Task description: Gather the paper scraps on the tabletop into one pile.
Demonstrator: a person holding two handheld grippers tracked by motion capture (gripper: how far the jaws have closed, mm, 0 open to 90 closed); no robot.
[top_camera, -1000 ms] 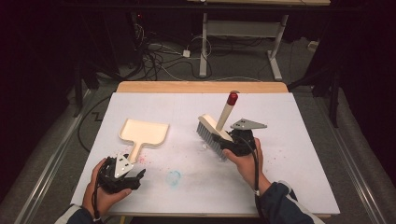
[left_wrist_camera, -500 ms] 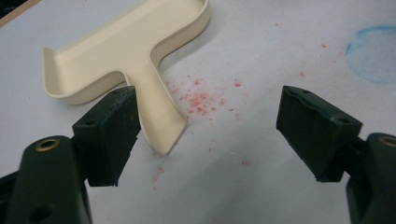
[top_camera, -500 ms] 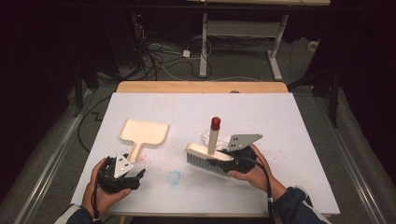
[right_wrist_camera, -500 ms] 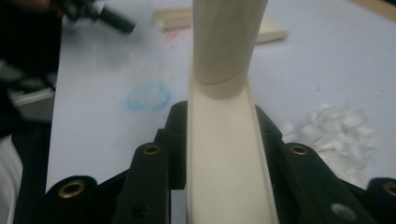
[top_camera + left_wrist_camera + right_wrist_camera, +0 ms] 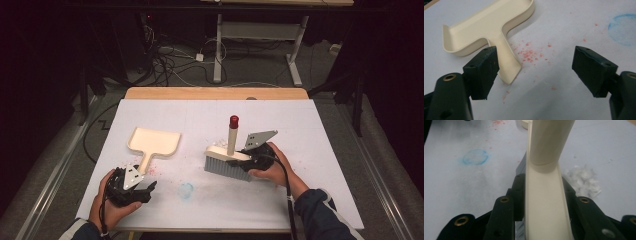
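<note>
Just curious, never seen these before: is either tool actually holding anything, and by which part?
The right tool grips the brush by its cream head block, at the end near the hand, jaws either side. The left tool is open and holds nothing.

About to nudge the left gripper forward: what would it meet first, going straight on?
Probably the dustpan: its handle lies just ahead, beside one finger of the open left gripper. Red crumbs lie between; depth is unclear.

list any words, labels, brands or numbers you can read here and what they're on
None: no readable text in any view.
The cream dustpan, the brush held in the right gripper and the white table cover are plain.
The blue ring on the cover is a smudged stain, not a sign.
</note>
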